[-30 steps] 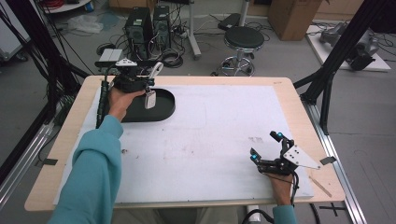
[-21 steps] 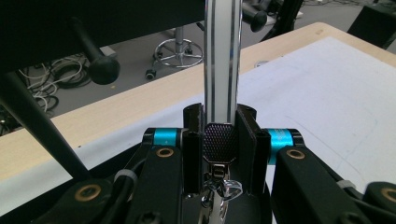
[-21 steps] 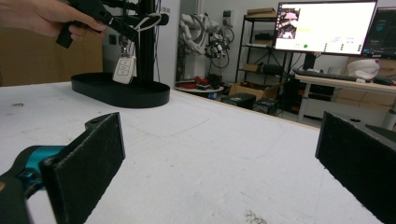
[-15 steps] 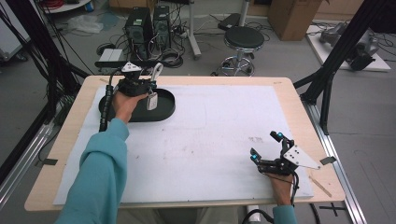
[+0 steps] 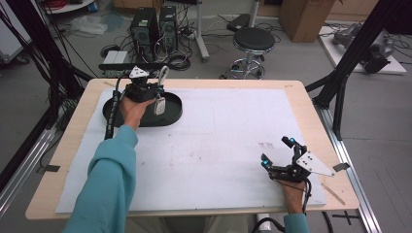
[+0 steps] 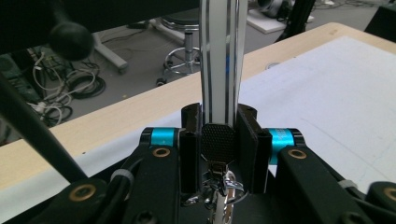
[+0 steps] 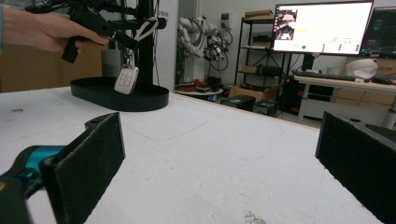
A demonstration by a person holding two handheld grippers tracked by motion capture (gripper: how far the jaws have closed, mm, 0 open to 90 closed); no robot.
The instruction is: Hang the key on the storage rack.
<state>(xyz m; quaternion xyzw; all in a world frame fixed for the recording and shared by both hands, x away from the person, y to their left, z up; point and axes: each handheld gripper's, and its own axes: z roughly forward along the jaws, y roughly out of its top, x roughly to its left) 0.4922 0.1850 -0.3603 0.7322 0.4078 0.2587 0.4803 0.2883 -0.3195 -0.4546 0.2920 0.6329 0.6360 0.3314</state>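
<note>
Gripping a white strap (image 6: 219,56) between closed jaws, the left gripper (image 5: 145,90) dangles a key fob (image 5: 159,105) above the black tray (image 5: 172,114). The right gripper (image 5: 278,158) rests wide open on the white mat (image 5: 218,141), well apart.

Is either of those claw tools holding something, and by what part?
The left gripper pinches a white strap, so the key fob dangles over the black tray. The right gripper holds nothing.

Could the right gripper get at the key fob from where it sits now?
Probably not without a long move. The right gripper rests open at the near right of the table, while the key fob hangs from the left gripper above the black tray; bare mat lies between.
</note>
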